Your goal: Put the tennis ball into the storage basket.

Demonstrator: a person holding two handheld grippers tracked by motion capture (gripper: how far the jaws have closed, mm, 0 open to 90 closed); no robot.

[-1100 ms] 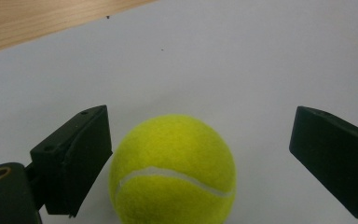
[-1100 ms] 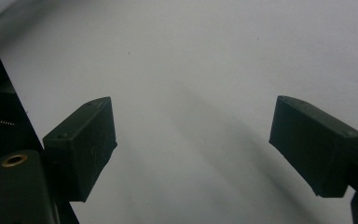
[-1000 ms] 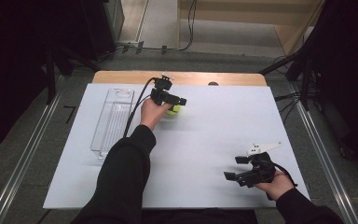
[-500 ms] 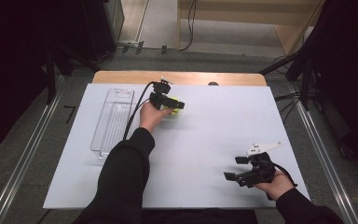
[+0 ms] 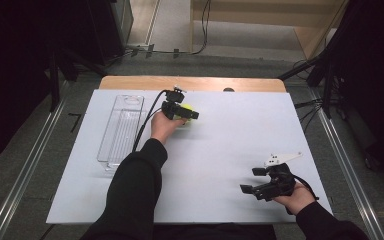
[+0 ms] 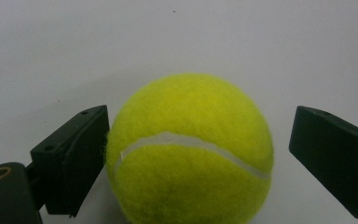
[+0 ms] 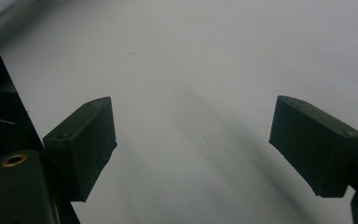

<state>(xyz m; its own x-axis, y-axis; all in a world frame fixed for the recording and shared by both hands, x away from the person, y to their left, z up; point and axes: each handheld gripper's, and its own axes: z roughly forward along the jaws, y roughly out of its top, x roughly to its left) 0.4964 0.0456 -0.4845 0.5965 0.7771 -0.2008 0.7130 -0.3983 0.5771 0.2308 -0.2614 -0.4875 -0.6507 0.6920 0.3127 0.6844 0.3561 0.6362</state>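
Tennis ball, no readable print, between open left tongs; right tongs open.

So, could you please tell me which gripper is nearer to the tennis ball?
The left. The left gripper has the tennis ball between its open jaws, one touching it, the other clear. The right gripper rests far off near the table's front right corner.
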